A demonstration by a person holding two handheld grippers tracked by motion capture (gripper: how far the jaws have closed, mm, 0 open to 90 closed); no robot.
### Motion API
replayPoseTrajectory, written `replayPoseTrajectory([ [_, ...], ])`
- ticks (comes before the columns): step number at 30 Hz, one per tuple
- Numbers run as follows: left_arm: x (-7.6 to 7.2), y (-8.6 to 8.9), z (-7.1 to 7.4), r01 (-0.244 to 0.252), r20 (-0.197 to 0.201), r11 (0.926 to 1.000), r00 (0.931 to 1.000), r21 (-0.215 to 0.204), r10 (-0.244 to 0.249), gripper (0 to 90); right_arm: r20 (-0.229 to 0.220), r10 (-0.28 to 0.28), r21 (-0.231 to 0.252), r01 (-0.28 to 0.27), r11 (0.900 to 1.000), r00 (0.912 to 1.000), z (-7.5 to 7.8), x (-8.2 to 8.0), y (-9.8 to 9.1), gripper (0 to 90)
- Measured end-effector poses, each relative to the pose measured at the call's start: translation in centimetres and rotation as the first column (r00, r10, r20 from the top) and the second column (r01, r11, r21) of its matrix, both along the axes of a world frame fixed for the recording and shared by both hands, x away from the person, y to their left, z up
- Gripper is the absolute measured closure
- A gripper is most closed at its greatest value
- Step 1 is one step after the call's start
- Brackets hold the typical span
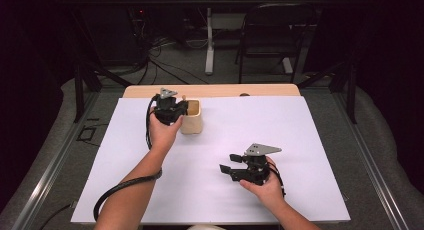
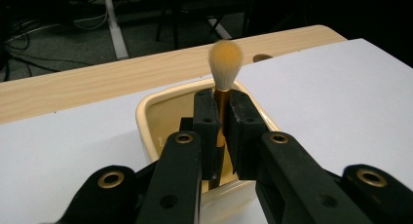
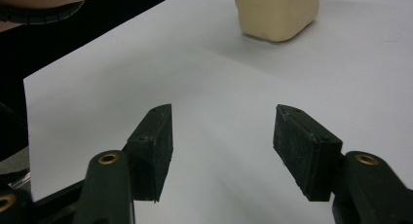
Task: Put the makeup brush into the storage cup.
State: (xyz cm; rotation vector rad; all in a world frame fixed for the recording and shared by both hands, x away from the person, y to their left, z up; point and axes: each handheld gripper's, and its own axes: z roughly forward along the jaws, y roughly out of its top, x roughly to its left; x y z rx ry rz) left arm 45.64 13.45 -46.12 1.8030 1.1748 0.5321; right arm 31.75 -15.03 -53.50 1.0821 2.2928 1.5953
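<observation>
A cream-coloured cup (image 1: 192, 118) stands upright on the white sheet near the table's back left. Over its rim (image 2: 146, 103) my left gripper (image 2: 222, 100) is shut on a makeup brush (image 2: 225, 63); the orange handle is pinched between the pads and the tan bristles stick up past the fingertips. From above, the left gripper (image 1: 176, 108) sits against the cup's left side. My right gripper (image 1: 228, 164) rests lower on the sheet, right of centre, open with nothing between its pads (image 3: 156, 146). It faces the cup (image 3: 275, 12), which stands well ahead of it.
The white sheet (image 1: 280, 125) covers most of the wooden table (image 1: 260, 90). A cable (image 1: 115, 190) trails from the left gripper along the forearm. Behind the table stand a black chair (image 1: 272, 35) and a desk leg. Metal rails run along both table sides.
</observation>
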Motion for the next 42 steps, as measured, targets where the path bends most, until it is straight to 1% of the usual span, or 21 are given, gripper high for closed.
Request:
replayPoseTrajectory([
  [5, -0.02, -0.02, -0.11, 0.001, -0.005, 1.0, 1.0, 0.007, -0.001, 83.1, 0.001, 0.0, -0.005, 0.0, 1.0, 1.0, 0.03, -0.01, -0.03, 39.6],
  [6, -0.01, -0.09, -0.22, -0.003, -0.002, 1.0, 1.0, 0.003, 0.003, 83.1, -0.001, 0.0, -0.004, 0.0, 1.0, 1.0, 0.04, -0.02, -0.03, 39.6],
  [10, 0.03, -0.05, -0.37, 0.005, -0.01, 0.9999, 0.9999, 0.016, -0.005, 82.6, 0.001, -0.002, 0.002, 0.002, 1.0, 1.0, 0.02, 0.01, -0.02, 39.6],
  [19, 0.0, -0.12, -0.32, 0.004, -0.006, 1.0, 1.0, 0.009, -0.004, 79.5, 0.001, -0.001, 0.001, 0.001, 1.0, 1.0, -0.01, 0.02, -0.01, 39.6],
  [23, 0.02, -0.11, -0.33, 0.002, -0.002, 1.0, 1.0, -0.001, -0.002, 74.4, 0.002, -0.002, 0.0, 0.002, 1.0, 1.0, 0.01, 0.02, -0.03, 39.6],
  [24, 0.02, -0.07, -0.34, 0.004, -0.003, 1.0, 1.0, 0.003, -0.004, 72.2, 0.001, -0.002, -0.002, 0.002, 1.0, 1.0, 0.0, 0.02, -0.04, 39.6],
  [25, 0.02, -0.07, -0.36, 0.005, -0.004, 1.0, 1.0, -0.001, -0.005, 69.4, 0.001, -0.001, 0.001, 0.001, 1.0, 1.0, -0.01, 0.03, -0.02, 39.6],
  [26, 0.06, -0.04, -0.41, 0.01, 0.003, 0.9999, 0.9999, -0.005, -0.01, 67.1, 0.002, 0.0, 0.0, 0.0, 1.0, 1.0, 0.0, 0.02, -0.02, 39.6],
  [27, 0.08, -0.07, -0.47, 0.009, 0.01, 0.9999, 0.9999, -0.011, -0.009, 61.2, 0.001, -0.001, 0.004, 0.001, 1.0, 1.0, 0.02, 0.0, -0.01, 39.6],
  [30, 0.15, -0.13, -0.57, 0.018, 0.026, 0.9997, 0.9995, -0.014, -0.018, 52.6, 0.001, 0.0, 0.0, 0.0, 1.0, 1.0, 0.01, 0.02, -0.04, 39.6],
  [32, 0.09, -0.2, -0.54, 0.02, 0.045, 0.9997, 0.9988, -0.014, -0.019, 48.0, 0.002, -0.002, 0.002, 0.002, 1.0, 1.0, 0.01, 0.02, -0.03, 39.6],
  [34, 0.07, -0.2, -0.46, 0.017, 0.056, 0.9997, 0.9983, -0.014, -0.017, 46.0, 0.001, -0.002, 0.003, 0.002, 1.0, 1.0, 0.05, 0.0, -0.03, 39.6],
  [38, 0.04, -0.1, -0.34, 0.016, 0.054, 0.9998, 0.9984, -0.008, -0.015, 42.8, 0.001, -0.003, 0.002, 0.003, 1.0, 1.0, 0.07, -0.03, -0.01, 39.6],
  [39, 0.01, -0.06, -0.3, 0.017, 0.053, 0.9998, 0.9985, -0.008, -0.016, 42.3, 0.0, -0.002, -0.006, 0.002, 1.0, 1.0, 0.12, -0.05, -0.06, 39.6],
  [41, -0.04, 0.0, -0.26, 0.018, 0.053, 0.9998, 0.9984, -0.013, -0.018, 41.5, 0.0, -0.003, -0.006, 0.003, 1.0, 1.0, 0.13, -0.06, -0.05, 39.6],
  [42, -0.08, 0.07, -0.21, 0.022, 0.053, 0.9997, 0.9984, -0.007, -0.021, 41.3, 0.001, -0.004, -0.006, 0.004, 1.0, 1.0, 0.12, -0.05, -0.05, 39.6],
])
